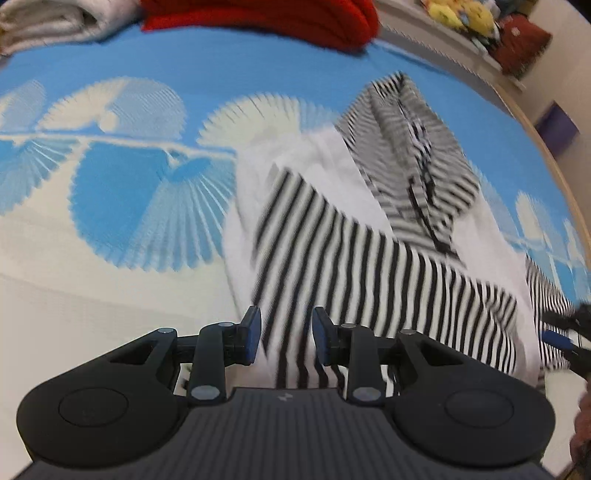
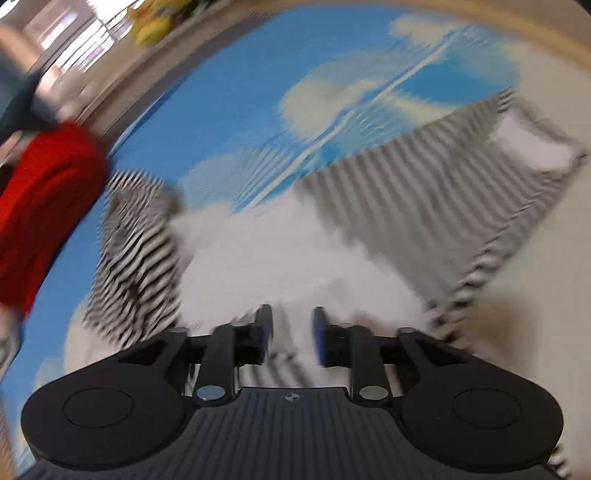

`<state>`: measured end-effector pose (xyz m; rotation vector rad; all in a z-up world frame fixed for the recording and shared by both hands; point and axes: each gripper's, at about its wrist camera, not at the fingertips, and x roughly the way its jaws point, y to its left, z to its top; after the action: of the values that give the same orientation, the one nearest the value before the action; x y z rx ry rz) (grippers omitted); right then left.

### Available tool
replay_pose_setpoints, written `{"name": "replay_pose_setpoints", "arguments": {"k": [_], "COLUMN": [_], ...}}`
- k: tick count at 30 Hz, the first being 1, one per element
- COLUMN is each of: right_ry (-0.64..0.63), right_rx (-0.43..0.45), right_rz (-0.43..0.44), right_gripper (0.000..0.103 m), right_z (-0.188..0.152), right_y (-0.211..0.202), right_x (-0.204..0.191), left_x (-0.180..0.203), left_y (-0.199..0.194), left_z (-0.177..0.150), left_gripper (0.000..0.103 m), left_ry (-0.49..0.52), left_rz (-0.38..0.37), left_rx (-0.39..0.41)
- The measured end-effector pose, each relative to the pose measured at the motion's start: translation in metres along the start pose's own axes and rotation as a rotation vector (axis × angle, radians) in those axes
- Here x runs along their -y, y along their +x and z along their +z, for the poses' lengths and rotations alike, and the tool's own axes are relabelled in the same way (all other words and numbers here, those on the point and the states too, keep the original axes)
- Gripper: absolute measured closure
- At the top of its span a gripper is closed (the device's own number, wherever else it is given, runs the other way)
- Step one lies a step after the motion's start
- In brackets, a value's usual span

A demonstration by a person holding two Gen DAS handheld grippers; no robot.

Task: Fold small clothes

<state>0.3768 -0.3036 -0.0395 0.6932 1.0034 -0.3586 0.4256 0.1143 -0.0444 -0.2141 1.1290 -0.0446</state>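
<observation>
A small white garment with black stripes (image 1: 369, 266) lies spread on the blue-and-white patterned mat (image 1: 129, 184). Its striped hood (image 1: 406, 147) points away from me, and a striped sleeve is folded across the white body. My left gripper (image 1: 286, 339) hovers over the near hem, open, with cloth showing below the gap. At the right edge of the left wrist view, a dark finger with a blue pad (image 1: 554, 336) meets the garment's striped edge. The right wrist view is blurred. There my right gripper (image 2: 291, 339) stands open over the white body (image 2: 277, 258), nothing pinched.
A red cloth (image 1: 258, 14) and a rolled white towel (image 1: 48, 22) lie at the mat's far edge; the red cloth (image 2: 44, 203) is also left in the right wrist view. Yellow plush toys (image 1: 458, 14) sit on a ledge beyond. A wooden rim (image 1: 554, 166) borders the mat.
</observation>
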Motion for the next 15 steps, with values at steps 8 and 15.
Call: {"name": "replay_pose_setpoints", "arguments": {"k": [8, 15], "right_ry": [0.029, 0.107], "right_rx": [-0.159, -0.202], "right_rz": [-0.082, -0.081], "right_gripper": [0.061, 0.057], "right_z": [0.005, 0.005], "right_y": [0.036, 0.042], "right_x": [0.017, 0.044], "left_x": [0.003, 0.009], "left_y": [0.033, 0.047], "left_z": [-0.023, -0.031], "left_gripper": [0.060, 0.056], "left_ry": [0.124, 0.127], "left_rz": [0.141, 0.138], "left_rx": [-0.138, -0.160]}}
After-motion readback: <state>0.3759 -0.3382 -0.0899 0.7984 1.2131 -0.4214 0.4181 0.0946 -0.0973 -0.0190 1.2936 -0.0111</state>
